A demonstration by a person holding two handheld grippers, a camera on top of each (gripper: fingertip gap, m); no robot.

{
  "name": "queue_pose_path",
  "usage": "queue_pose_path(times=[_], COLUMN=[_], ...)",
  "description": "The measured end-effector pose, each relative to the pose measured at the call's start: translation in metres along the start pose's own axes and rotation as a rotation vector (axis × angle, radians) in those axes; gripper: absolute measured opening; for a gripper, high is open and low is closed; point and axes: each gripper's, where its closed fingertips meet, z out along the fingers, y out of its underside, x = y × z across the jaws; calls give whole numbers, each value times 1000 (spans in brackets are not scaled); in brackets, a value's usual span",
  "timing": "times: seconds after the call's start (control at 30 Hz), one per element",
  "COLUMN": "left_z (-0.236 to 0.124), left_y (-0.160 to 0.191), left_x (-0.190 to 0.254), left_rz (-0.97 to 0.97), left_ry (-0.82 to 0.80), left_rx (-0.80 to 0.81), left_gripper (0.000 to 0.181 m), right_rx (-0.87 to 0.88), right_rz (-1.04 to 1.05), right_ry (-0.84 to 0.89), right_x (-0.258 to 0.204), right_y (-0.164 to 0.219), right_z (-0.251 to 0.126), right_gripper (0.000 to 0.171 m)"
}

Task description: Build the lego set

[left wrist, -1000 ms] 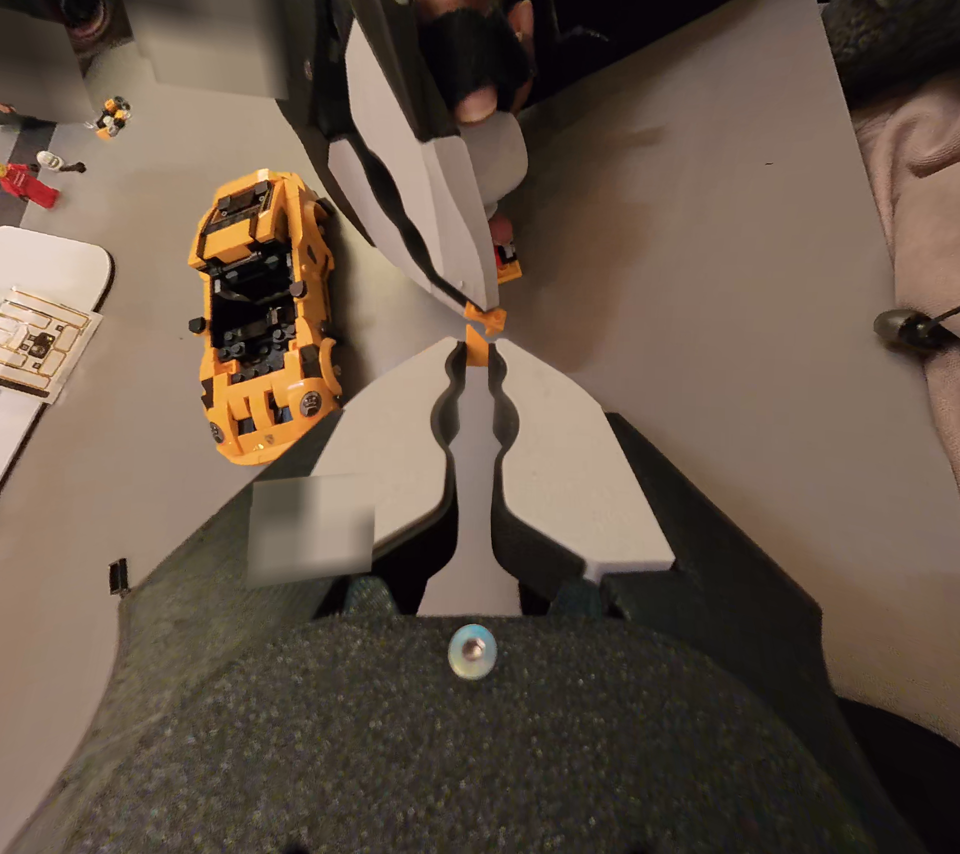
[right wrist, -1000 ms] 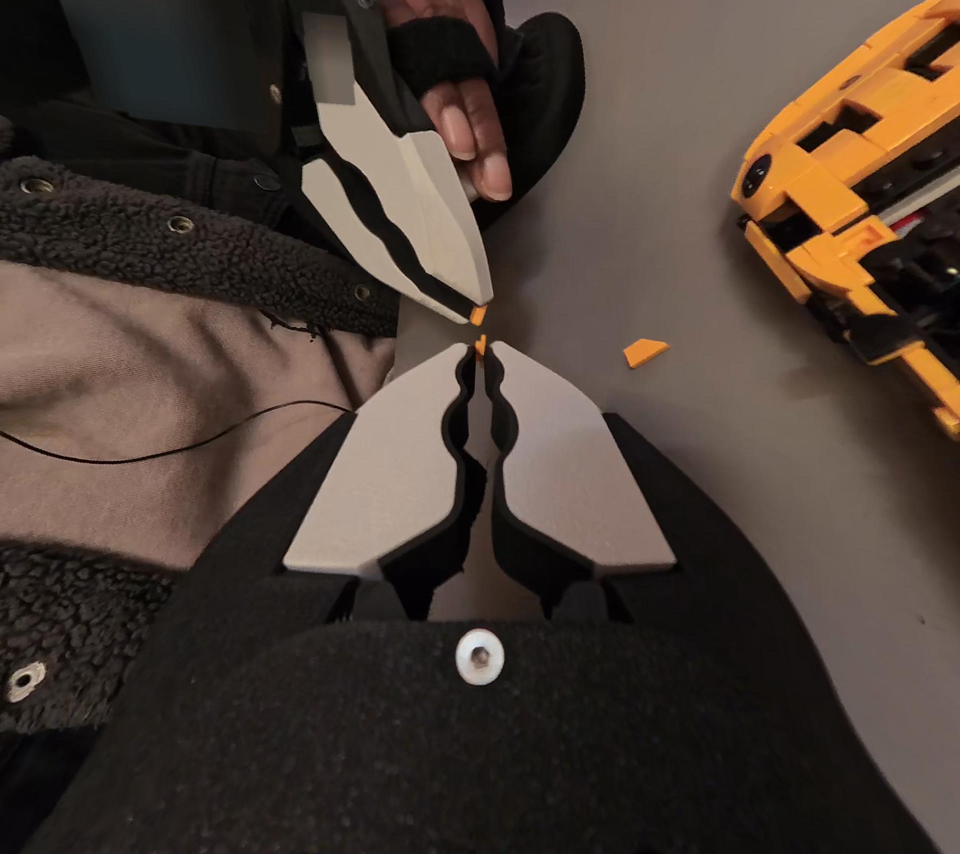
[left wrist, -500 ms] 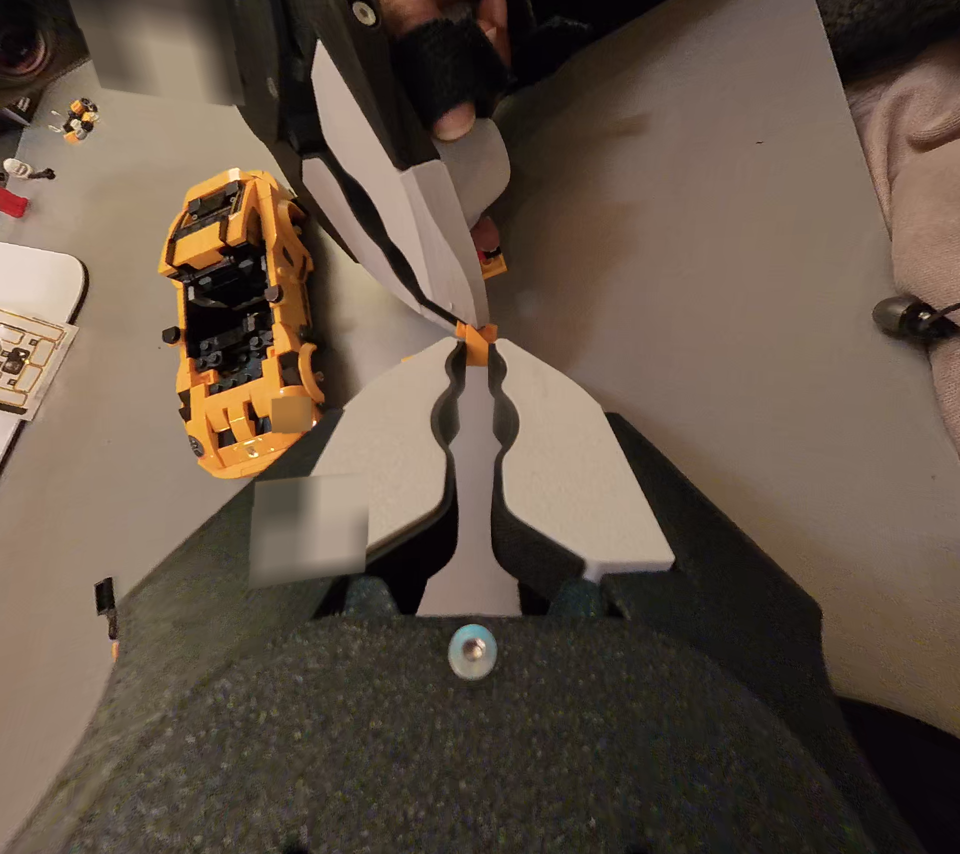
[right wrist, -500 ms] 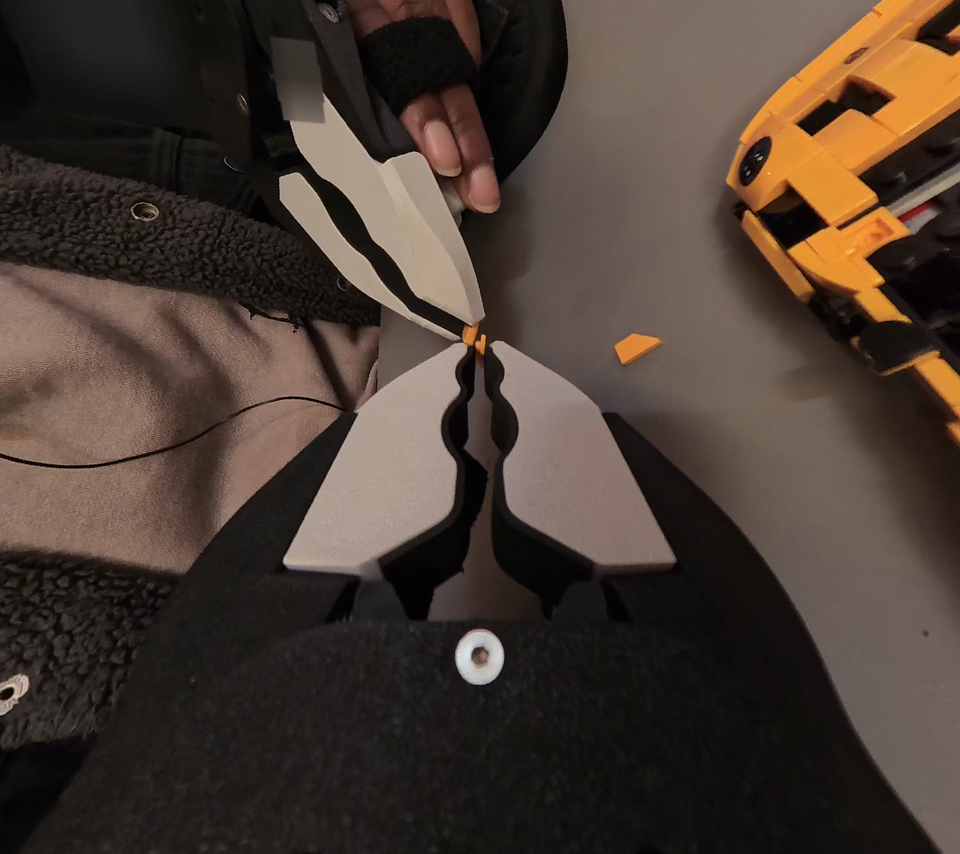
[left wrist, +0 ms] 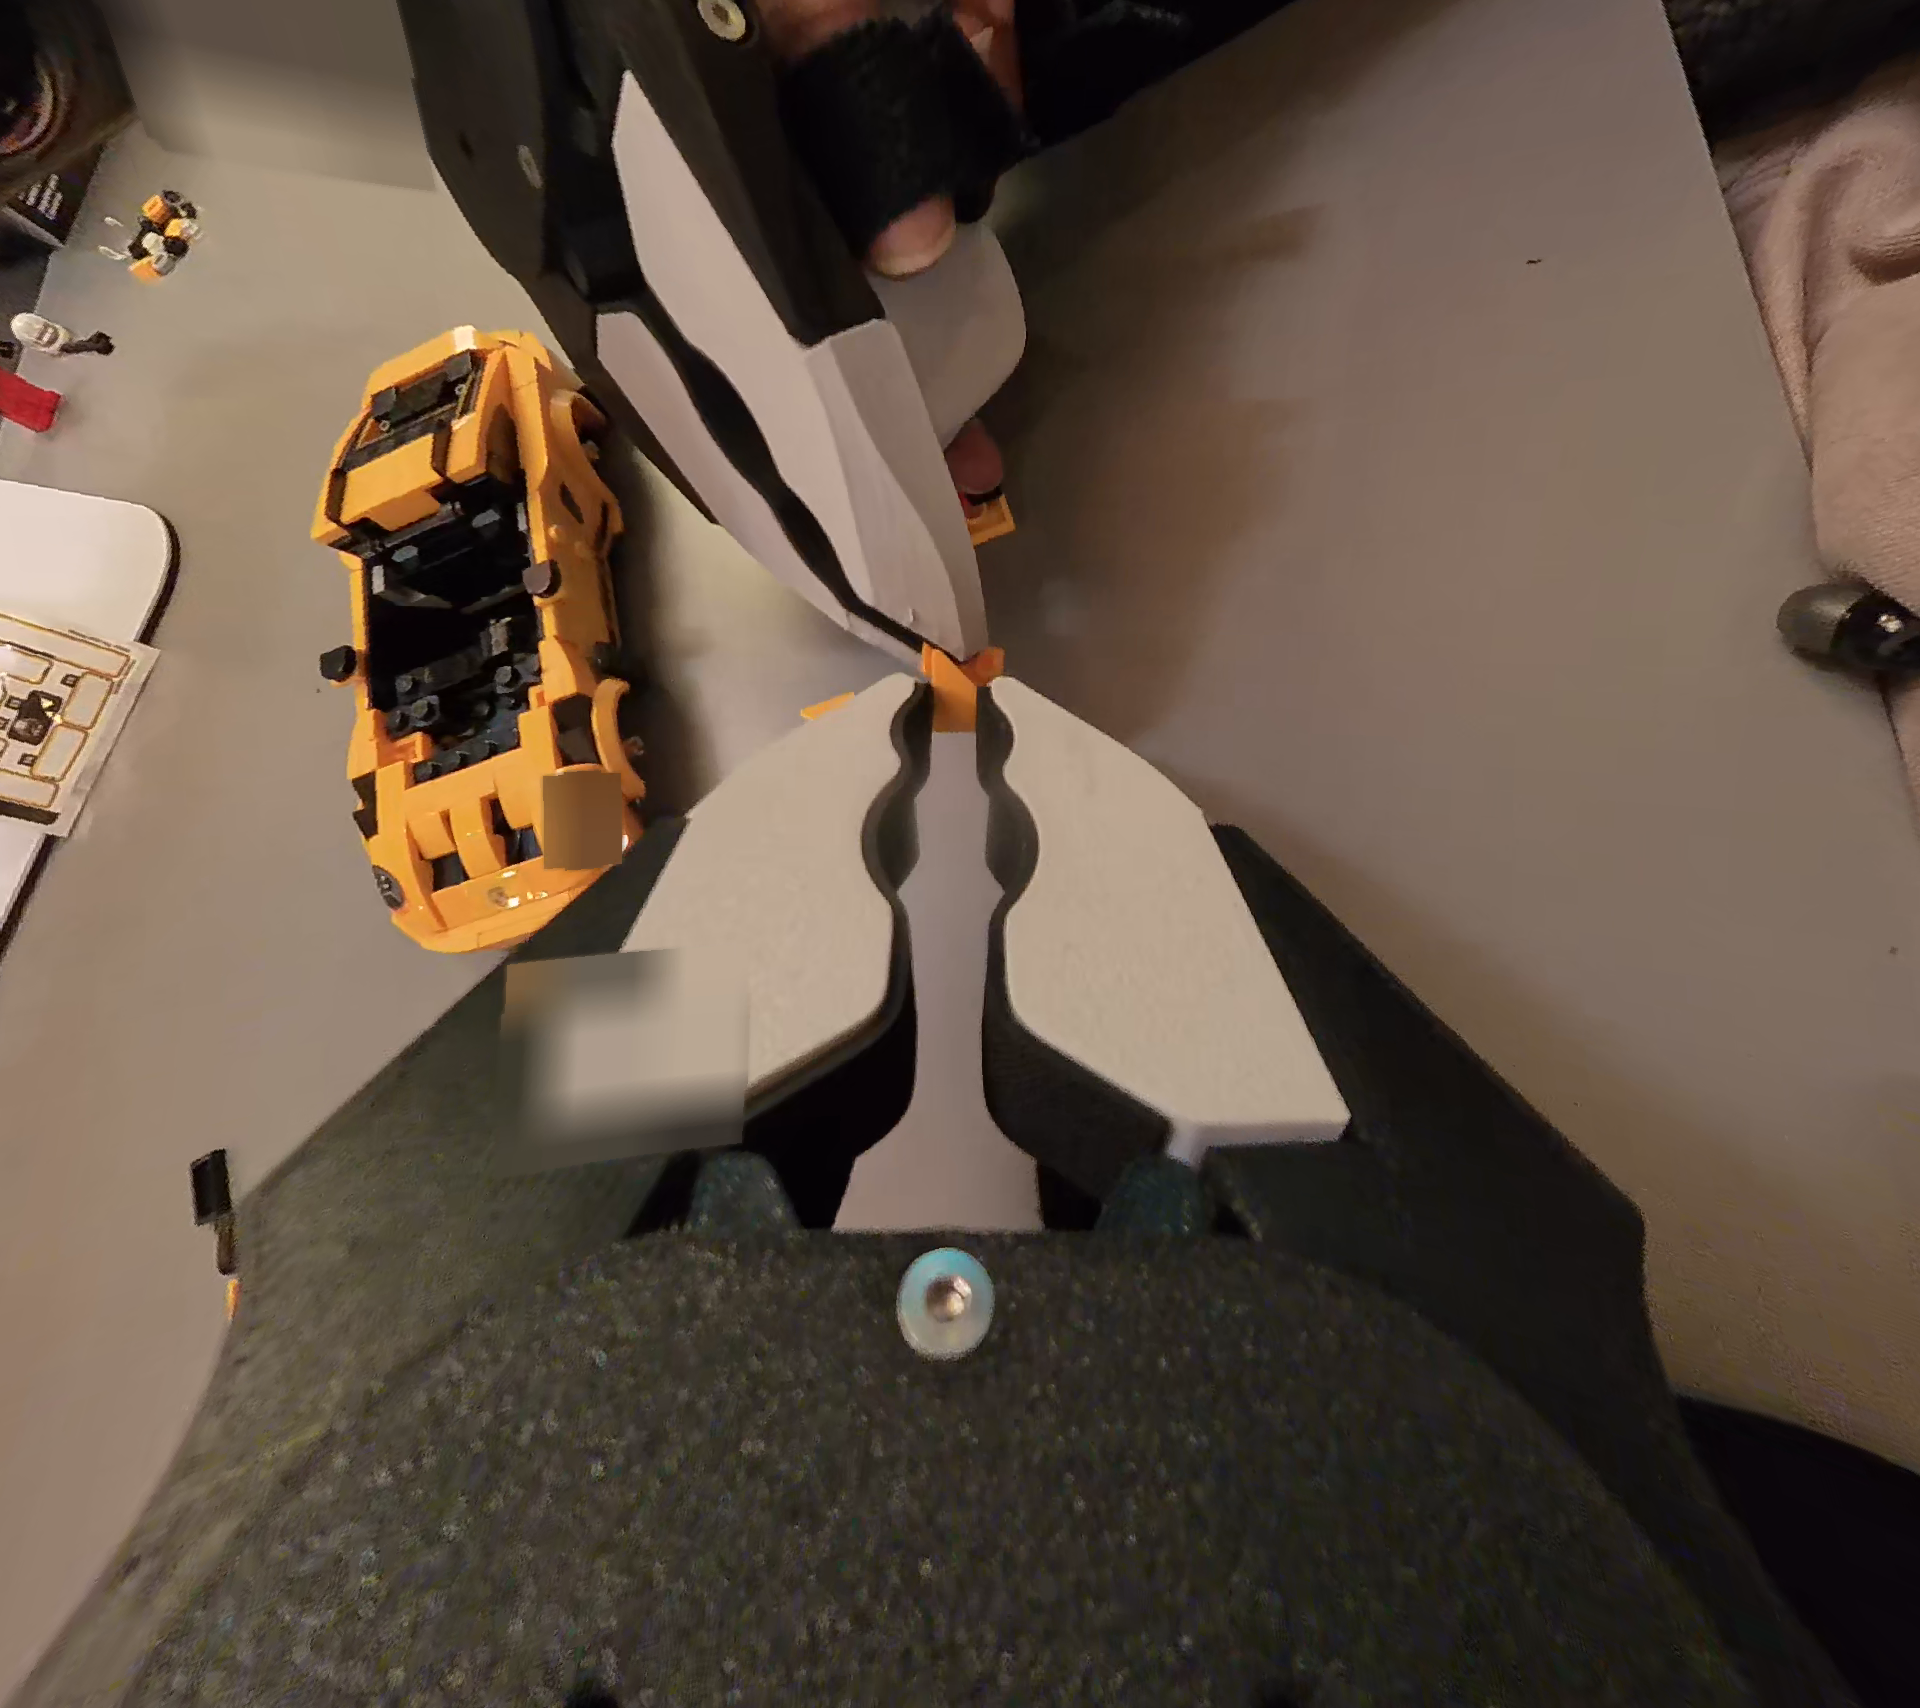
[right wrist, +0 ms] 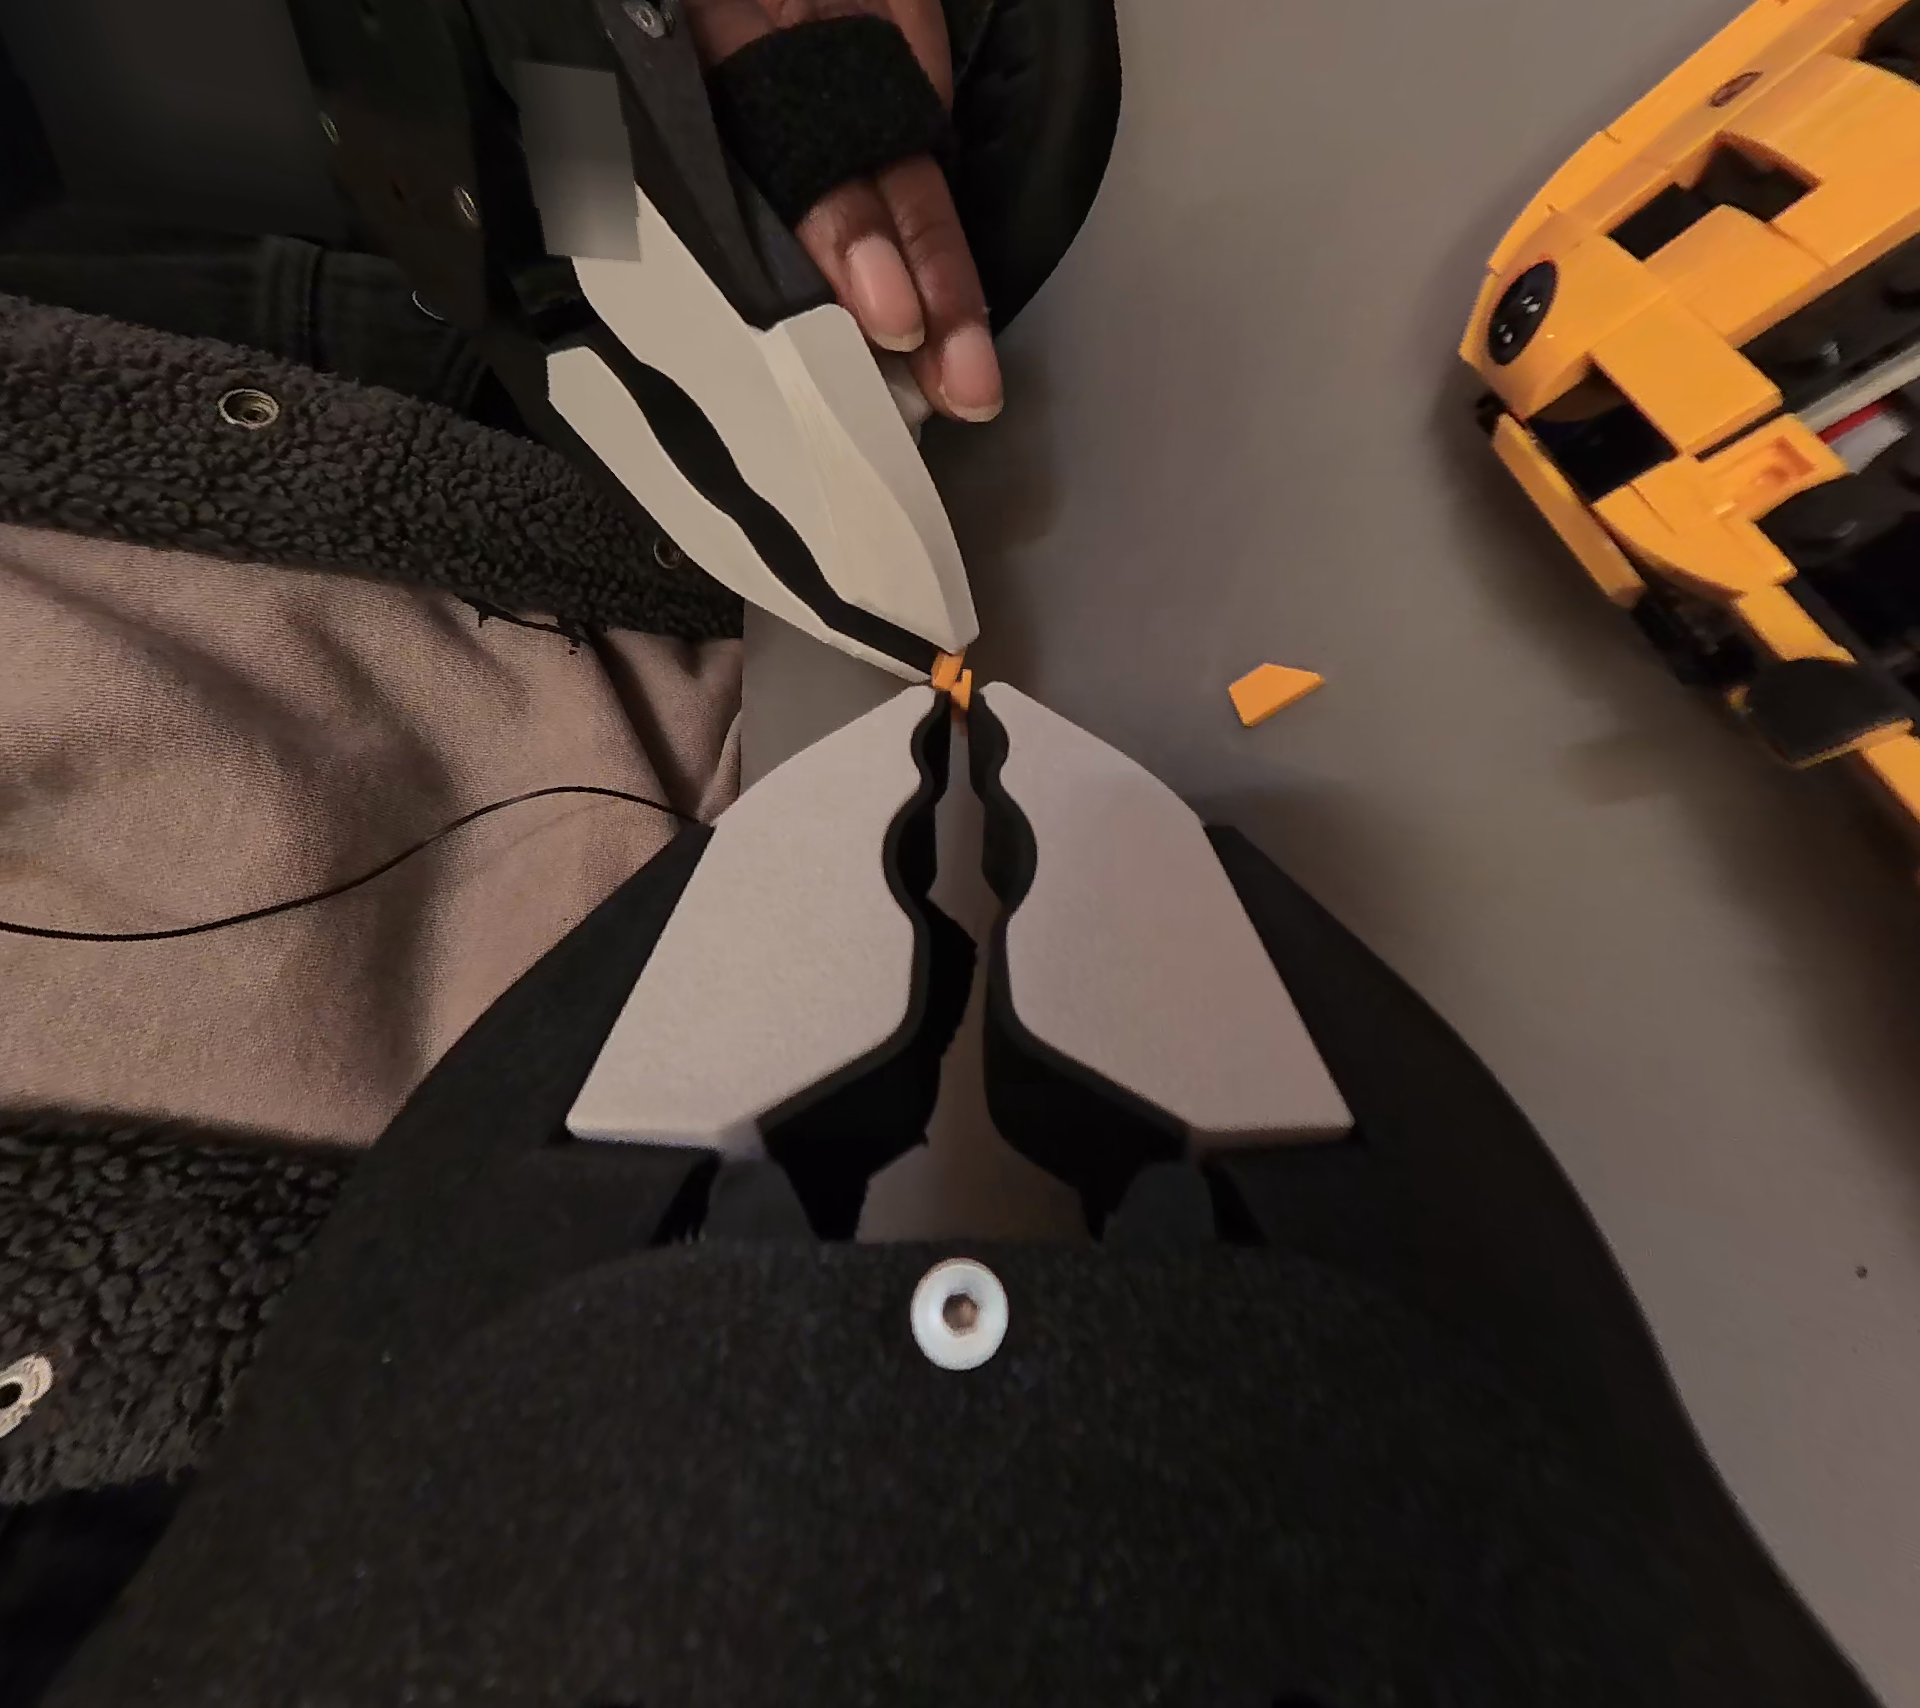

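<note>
In the left wrist view my left gripper [left wrist: 951, 694] is shut on a small orange piece [left wrist: 954, 713]. My right gripper [left wrist: 935, 642] comes in from above, shut on a second small orange piece [left wrist: 964, 664]. The two pieces touch tip to tip just above the grey table [left wrist: 1351, 515]. The right wrist view shows the same meeting: my right gripper [right wrist: 961, 700] below, my left gripper [right wrist: 943, 650] from the upper left, and the orange pieces [right wrist: 951, 671] pressed together. The partly built orange and black car [left wrist: 478, 640] lies to the left, and shows at the right in the right wrist view [right wrist: 1714, 411].
A loose orange wedge tile [right wrist: 1276, 692] lies between the grippers and the car. Another small orange piece [left wrist: 987, 515] lies under the right gripper. A sticker sheet [left wrist: 52, 713] on a white tray, small loose parts [left wrist: 161, 235] and an earbud [left wrist: 1839, 630] lie near the table's edges. The tips of both grippers are at nearly the same place. From either gripper's tips it is about 15 cm to the earbud [left wrist: 1839, 630].
The two grippers have closed the gap between them. The orange pieces, apart a second ago, now touch. The car has not moved on the table.
</note>
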Motion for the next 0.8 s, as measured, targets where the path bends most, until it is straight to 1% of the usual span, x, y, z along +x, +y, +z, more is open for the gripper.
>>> queue_pose_path(times=[0.53, 0.8], left_z=[1, -6], left_y=[2, 0], left_x=[1, -3], left_rz=[2, -36], left_ry=[-5, -10], left_rx=[0, 52], left_gripper=[8, 8], right_rx=[-25, -23], right_rz=[0, 3], right_ry=[25, 28], right_x=[0, 0], right_y=[0, -2], right_z=[2, 2], right_gripper=[3, 3])
